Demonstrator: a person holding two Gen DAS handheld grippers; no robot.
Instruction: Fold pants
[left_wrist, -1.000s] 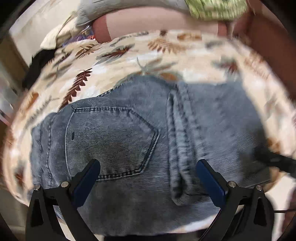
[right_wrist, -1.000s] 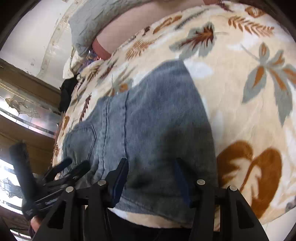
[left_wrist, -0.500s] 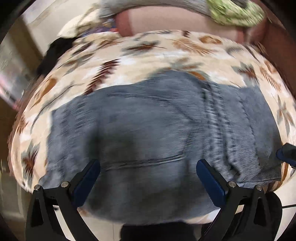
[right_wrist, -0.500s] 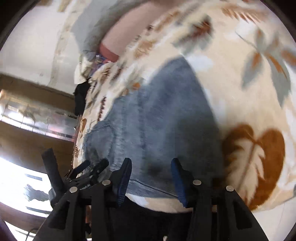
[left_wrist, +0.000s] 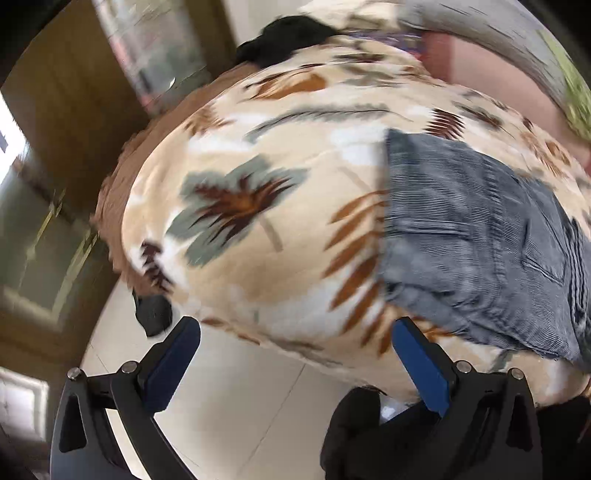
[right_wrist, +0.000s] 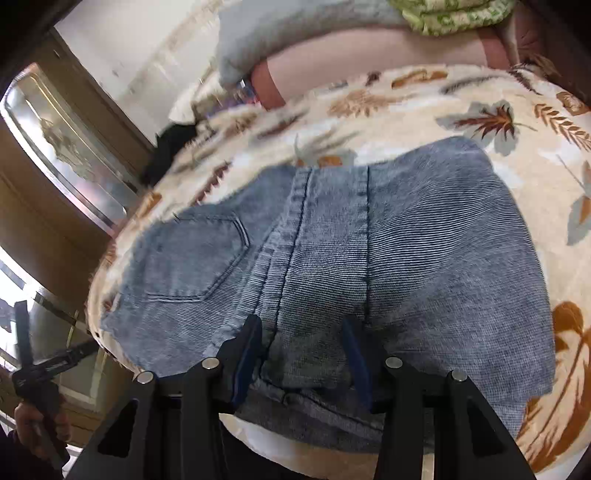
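You have no writing, label, brand mark, number or sign that can be read in either wrist view. The left gripper (right_wrist: 55, 363) at the left edge of your right wrist view carries a faint pale strip along one arm that may be lettering, but it is far too small and blurred to make out. The jeans (right_wrist: 332, 266) show only stitching on the pocket and seams, with no patch or tag in view, and the blanket (left_wrist: 258, 221) under them carries a leaf print and no words.
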